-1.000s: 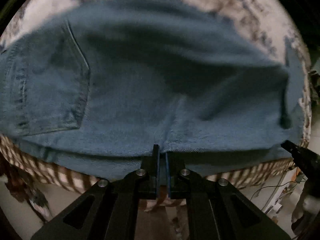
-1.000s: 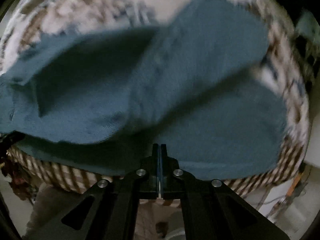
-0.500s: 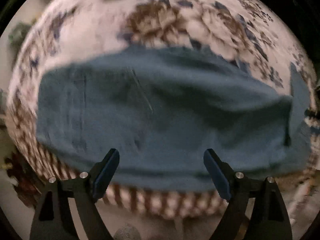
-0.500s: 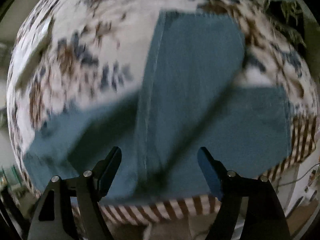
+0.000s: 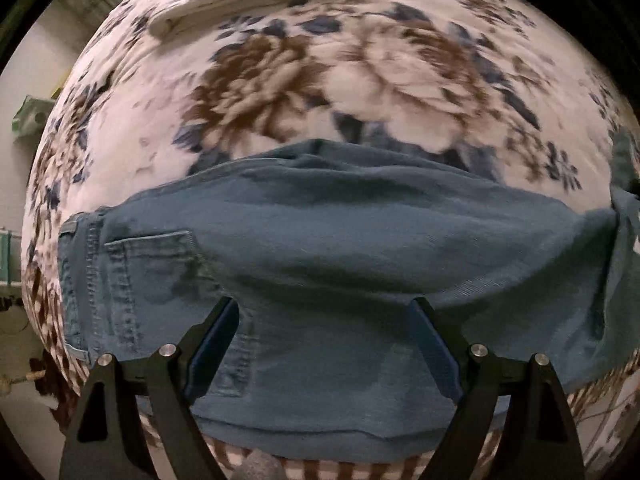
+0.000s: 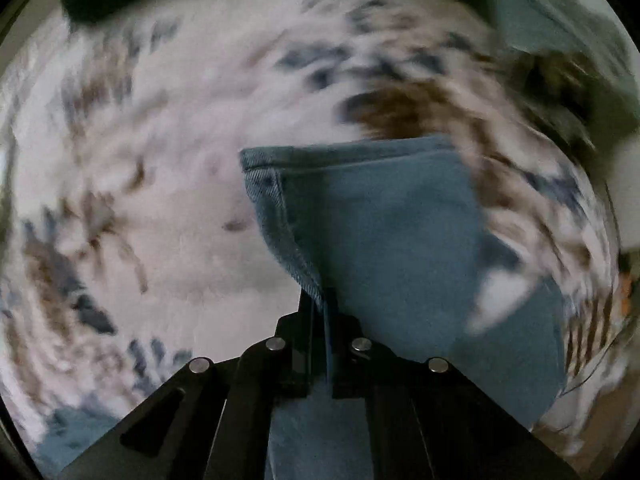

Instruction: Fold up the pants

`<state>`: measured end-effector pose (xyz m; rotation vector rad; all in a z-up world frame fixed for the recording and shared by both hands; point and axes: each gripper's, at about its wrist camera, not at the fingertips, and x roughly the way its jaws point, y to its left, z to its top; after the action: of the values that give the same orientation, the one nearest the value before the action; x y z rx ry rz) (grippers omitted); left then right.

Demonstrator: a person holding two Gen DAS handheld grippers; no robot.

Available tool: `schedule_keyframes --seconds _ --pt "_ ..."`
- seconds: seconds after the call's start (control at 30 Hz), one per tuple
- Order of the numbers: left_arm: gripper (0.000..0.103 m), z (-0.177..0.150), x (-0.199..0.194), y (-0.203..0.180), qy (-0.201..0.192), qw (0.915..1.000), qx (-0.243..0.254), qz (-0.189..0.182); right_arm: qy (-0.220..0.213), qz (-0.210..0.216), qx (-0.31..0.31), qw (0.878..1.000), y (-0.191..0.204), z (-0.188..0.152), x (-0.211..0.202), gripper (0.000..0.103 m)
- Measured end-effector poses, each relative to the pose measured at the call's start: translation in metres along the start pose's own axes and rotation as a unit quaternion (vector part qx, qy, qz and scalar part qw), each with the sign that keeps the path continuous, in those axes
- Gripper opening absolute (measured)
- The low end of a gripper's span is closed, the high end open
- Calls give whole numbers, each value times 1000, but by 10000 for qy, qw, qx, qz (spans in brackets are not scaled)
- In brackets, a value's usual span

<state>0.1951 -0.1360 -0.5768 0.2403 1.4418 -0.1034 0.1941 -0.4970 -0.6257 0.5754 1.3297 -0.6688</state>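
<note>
Blue denim pants (image 5: 340, 248) are lying halved on the floral bedspread (image 5: 280, 80); left tool (image 5: 324, 312) is hovering spread, right tool (image 6: 320, 300) is pinching the leg hem, further folding remaining.

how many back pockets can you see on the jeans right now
1. A back pocket shows in the left wrist view, at the left end of the jeans by the waistband. Any second pocket may be folded underneath; the right wrist view shows none.

Left gripper (image 5: 324, 336) spread, right gripper (image 6: 325, 312) clamped
</note>
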Motion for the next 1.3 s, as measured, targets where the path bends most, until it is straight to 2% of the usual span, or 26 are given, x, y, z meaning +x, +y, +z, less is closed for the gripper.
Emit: schedule_keyframes --seconds 0.1,0.17,0.23,0.3,0.33,0.43,0.5,0.53,0.57,0.6,0.63,0.67,0.7,0.73,0.77,0.9,0.97,1.03,1.13,1.2,1.27,1.3 --pt "86 -5 3 -20 152 9999 42 -9 -133 247 716 9970 -70 -33 -36 4" --pt "86 -12 2 -32 192 9998 93 5 -76 353 1364 9900 -124 -54 -45 4" --pt "86 -19 3 -43 231 9996 190 10 105 595 2046 9770 -184 -71 -36 4" --pt "86 -24 7 -52 252 9992 301 53 228 819 2577 9625 -218 -89 -20 4" --pt "86 -26 9 -56 248 9990 356 85 317 938 2925 9511 -238 -103 -9 4" --pt "86 -30 15 -65 367 9982 453 133 593 1446 3273 9319 -262 -114 26 4" --pt "86 -31 15 -66 352 9983 438 169 635 1650 3345 9257 -272 -114 30 6" --pt "86 -32 15 -68 350 9982 451 187 672 1847 3359 9212 -273 -114 32 9" --pt "86 -35 13 -73 347 9982 451 201 664 1984 3342 9190 -275 -113 33 19" --pt "86 -36 14 -73 353 9982 433 204 670 2035 3299 9194 -273 -111 34 28" --pt "86 -37 15 -75 364 9983 417 194 737 2024 3221 9219 -271 -110 38 45" --pt "86 -37 16 -79 393 9983 387 197 817 1988 3174 9236 -266 -108 44 48" --pt "86 -39 17 -83 417 9982 363 212 827 1928 3156 9254 -265 -108 46 45" --pt "86 -44 10 -100 435 9982 338 222 774 1769 3119 9303 -263 -107 42 9" --pt "86 -45 9 -101 456 9983 296 190 765 1659 3042 9349 -260 -105 40 4" --pt "86 -53 0 -107 439 9989 145 78 597 1405 2815 9473 -265 -107 10 4" --pt "86 -60 -6 -113 455 9989 85 40 794 1245 2720 9509 -269 -108 15 4" --pt "86 -63 -3 -107 498 9987 55 33 1163 1086 2729 9488 -272 -110 34 4" --pt "86 -69 -2 -94 554 9984 -133 -29 1487 1124 2655 9459 -268 -108 44 16" --pt "86 -74 -5 -81 537 9981 -299 -65 1293 1137 2577 9508 -259 -111 27 22" --pt "86 -84 -12 -60 552 9965 -608 -172 1231 1163 2492 9535 -243 -121 8 36" --pt "86 -91 -15 -44 589 9944 -848 -245 1263 1285 2405 9538 -229 -129 2 38"
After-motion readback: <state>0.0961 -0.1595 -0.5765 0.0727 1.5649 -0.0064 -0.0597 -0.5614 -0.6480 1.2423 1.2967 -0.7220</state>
